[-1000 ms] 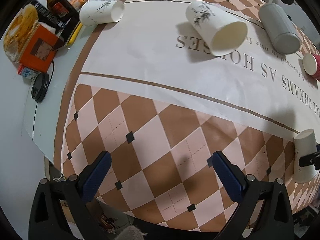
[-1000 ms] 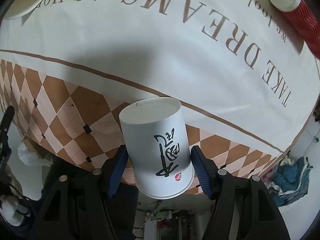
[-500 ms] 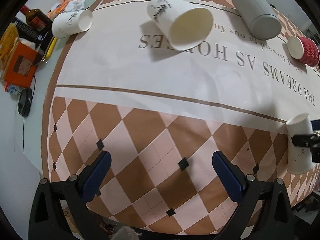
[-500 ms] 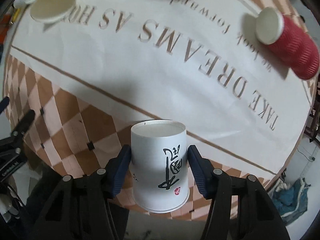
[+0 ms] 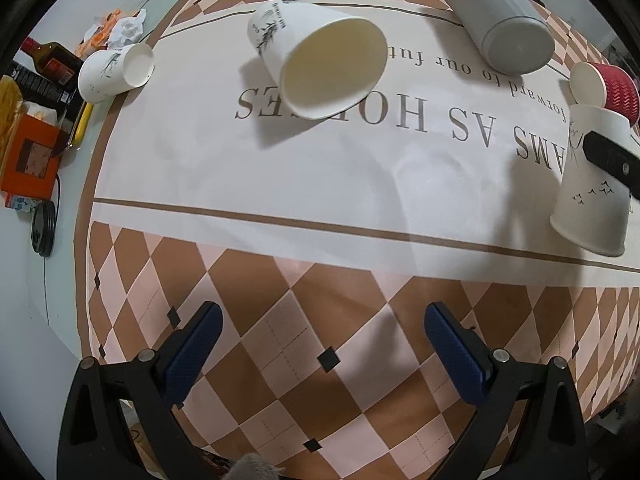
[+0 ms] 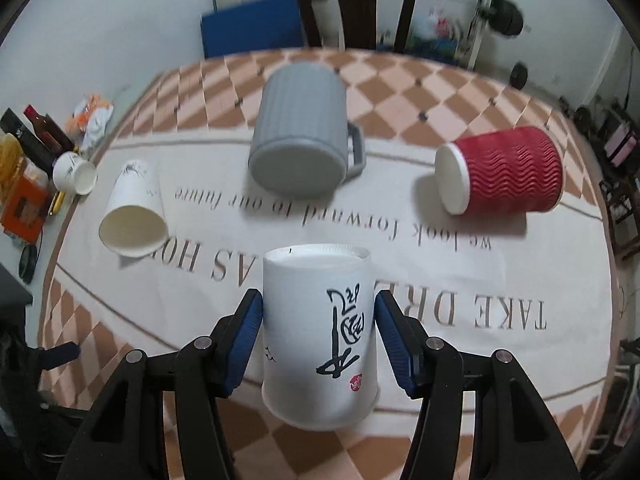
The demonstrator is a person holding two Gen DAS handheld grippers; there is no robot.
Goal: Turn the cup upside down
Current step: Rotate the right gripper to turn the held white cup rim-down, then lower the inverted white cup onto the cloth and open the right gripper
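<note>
My right gripper [image 6: 318, 342] clamps white cup [image 6: 320, 336] w/ base up, rim down (black calligraphy), above tablecloth [image 6: 440, 280]. Left gripper [image 5: 322, 344] wide open, holding nothing.

Your left wrist camera is looking steeply down over the tablecloth [image 5: 280, 184] from its near edge, facing the far side. Your right wrist camera is sitting lower, facing across toward the chair [image 6: 356, 0]. Both views are sharing the grey mug [image 5: 500, 20] [image 6: 300, 144], the red cup [image 5: 616, 88] [image 6: 508, 172] and the printed lettering.
</note>
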